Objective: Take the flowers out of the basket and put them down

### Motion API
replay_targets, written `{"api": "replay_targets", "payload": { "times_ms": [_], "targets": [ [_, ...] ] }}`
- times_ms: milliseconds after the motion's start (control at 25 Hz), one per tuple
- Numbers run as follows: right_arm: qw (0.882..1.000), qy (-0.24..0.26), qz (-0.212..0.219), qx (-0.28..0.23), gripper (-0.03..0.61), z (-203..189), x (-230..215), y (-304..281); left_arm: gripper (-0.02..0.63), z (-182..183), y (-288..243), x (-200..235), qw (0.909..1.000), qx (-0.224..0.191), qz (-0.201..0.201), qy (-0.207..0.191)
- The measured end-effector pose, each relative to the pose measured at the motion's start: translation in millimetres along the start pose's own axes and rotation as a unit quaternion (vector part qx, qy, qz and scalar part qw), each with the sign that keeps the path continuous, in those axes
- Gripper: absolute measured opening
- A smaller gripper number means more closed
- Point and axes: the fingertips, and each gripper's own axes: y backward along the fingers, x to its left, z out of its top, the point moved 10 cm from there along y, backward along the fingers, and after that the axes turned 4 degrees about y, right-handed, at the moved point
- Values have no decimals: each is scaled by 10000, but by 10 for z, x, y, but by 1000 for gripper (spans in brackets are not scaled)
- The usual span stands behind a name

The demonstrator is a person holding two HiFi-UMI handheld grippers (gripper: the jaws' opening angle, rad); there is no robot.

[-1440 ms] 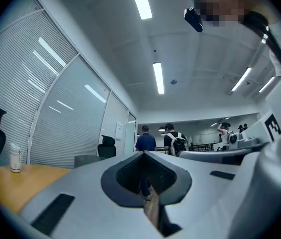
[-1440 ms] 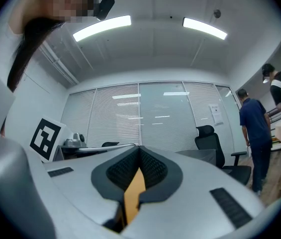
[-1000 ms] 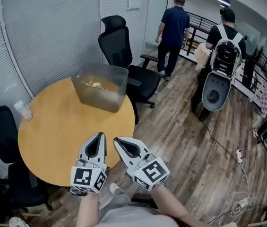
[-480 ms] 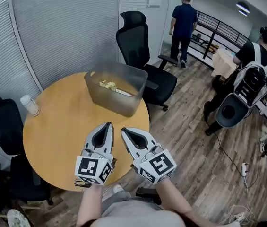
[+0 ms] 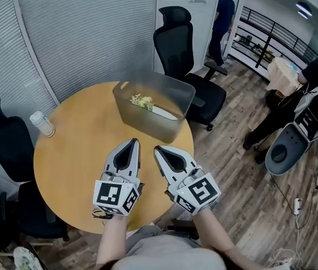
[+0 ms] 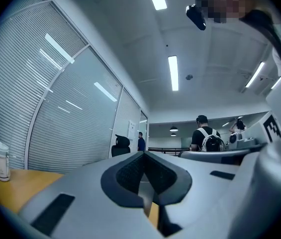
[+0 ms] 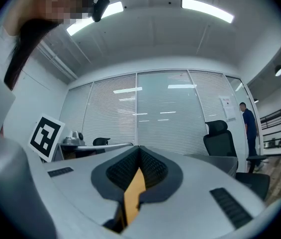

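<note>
A translucent grey plastic basket (image 5: 170,127) stands at the far right side of the round wooden table (image 5: 74,162). Pale yellow-green flowers (image 5: 142,100) lie inside it against its back wall, beside a white strip. My left gripper (image 5: 134,143) and right gripper (image 5: 159,150) hover side by side over the table's near edge, tips pointing at the basket and well short of it. Both are shut with nothing between their jaws. In the left gripper view (image 6: 144,156) and the right gripper view (image 7: 139,151) the jaws meet, and the flowers are hidden.
A small white bottle (image 5: 42,124) stands at the table's left edge. Black office chairs stand behind the basket (image 5: 187,66) and at the left (image 5: 4,139). Glass walls with blinds lie beyond. People (image 5: 224,16) stand on the wooden floor at right.
The view has closed in on the table: the basket has come nearer and more central. Both shut grippers have advanced over the table's near edge toward it. The people at right have moved away.
</note>
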Motion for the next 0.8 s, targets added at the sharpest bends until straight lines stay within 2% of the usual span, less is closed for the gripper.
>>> {"api": "replay_targets", "payload": {
  "times_ms": [360, 800],
  "targets": [
    [9997, 60, 210, 58, 24, -73, -274, -332, 5, -11, -207, 231, 9996, 32, 272, -35],
    [9971, 85, 700, 280, 23, -142, -944, -724, 5, -50, -733, 355, 9964, -22, 852, -9]
  ]
}}
